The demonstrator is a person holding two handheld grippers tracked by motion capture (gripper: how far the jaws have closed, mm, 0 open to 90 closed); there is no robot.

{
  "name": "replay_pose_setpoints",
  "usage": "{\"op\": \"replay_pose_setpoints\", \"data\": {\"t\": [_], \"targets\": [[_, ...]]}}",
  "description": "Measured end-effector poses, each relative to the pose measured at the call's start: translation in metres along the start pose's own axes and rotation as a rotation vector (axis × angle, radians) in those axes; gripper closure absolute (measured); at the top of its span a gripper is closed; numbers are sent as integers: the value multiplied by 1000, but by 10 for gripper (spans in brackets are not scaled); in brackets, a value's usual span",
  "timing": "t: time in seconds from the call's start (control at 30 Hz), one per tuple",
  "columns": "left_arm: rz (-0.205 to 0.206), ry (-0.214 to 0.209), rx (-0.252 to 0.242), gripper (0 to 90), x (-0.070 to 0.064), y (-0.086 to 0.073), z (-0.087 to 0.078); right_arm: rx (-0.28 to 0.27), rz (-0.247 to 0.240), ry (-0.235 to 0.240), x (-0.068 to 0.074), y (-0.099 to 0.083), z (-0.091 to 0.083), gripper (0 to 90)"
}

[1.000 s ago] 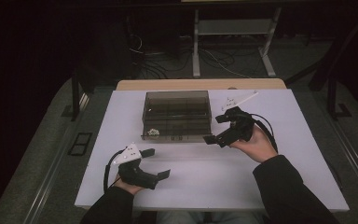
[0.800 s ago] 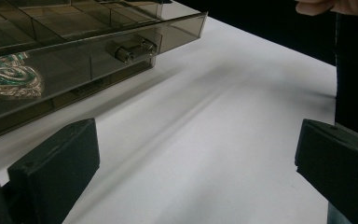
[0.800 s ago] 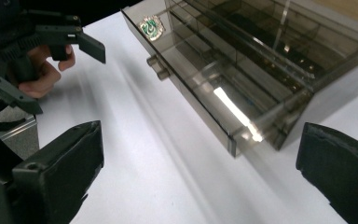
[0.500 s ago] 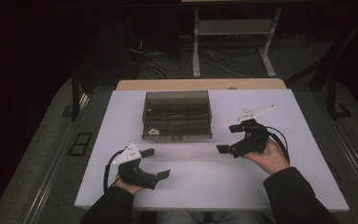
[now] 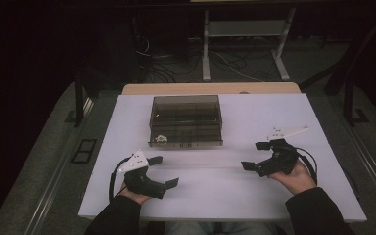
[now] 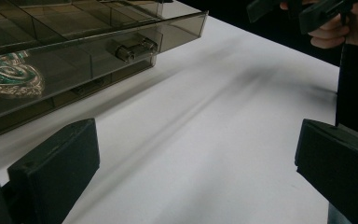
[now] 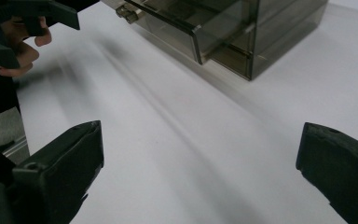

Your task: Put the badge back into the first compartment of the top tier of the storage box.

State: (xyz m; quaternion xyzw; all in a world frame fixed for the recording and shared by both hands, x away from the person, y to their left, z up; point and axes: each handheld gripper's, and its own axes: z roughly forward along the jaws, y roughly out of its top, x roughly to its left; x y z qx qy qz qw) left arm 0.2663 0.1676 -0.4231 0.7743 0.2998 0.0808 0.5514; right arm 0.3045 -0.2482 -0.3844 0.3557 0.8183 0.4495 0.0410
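Pulling back from the smoky drawer box (image 5: 186, 120), the right gripper (image 5: 257, 155) had left the spot just beside the box's right front corner where it stood a second earlier and had come to rest near the right-hand front part of the bench (image 5: 225, 196), well apart from the box. Its jaws stood wide apart and held nothing; the right gripper view showed bare white surface between them. The left gripper (image 5: 163, 171) had not shifted: it lay near the left front edge of the bench, jaws equally wide and empty, with the box's lower drawer (image 6: 98, 51) ahead of it and to its left in its own view. The box itself sat at the middle of the bench toward the far edge, and that drawer stood a little proud of the casing, its small metal knob (image 6: 135, 48) facing the person. A green and silver crest badge (image 6: 9, 77) lay in the drawer's left compartment, seen through the tinted front. Judged from this, the right hand's contact with the drawer was over and both tools were free, so the work looked to be either at a pause between steps or finished; nothing was left in either grip that needed setting down. Whether the drawer was meant to go fully shut could not be told.
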Motion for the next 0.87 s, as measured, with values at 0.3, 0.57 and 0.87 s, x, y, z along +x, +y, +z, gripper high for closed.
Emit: {"op": "replay_pose_setpoints", "data": {"t": [0.3, 0.57, 0.87], "targets": [[-1, 0, -1, 0, 1, 0, -1, -17, 40, -49, -6, -36, -7, 4], [1, -1, 0, 0, 1, 0, -1, -28, 55, -71, -6, -56, -15, 5], [-1, -1, 3, 0, 1, 0, 0, -37, 74, -87, -7, -67, -21, 4]]}}
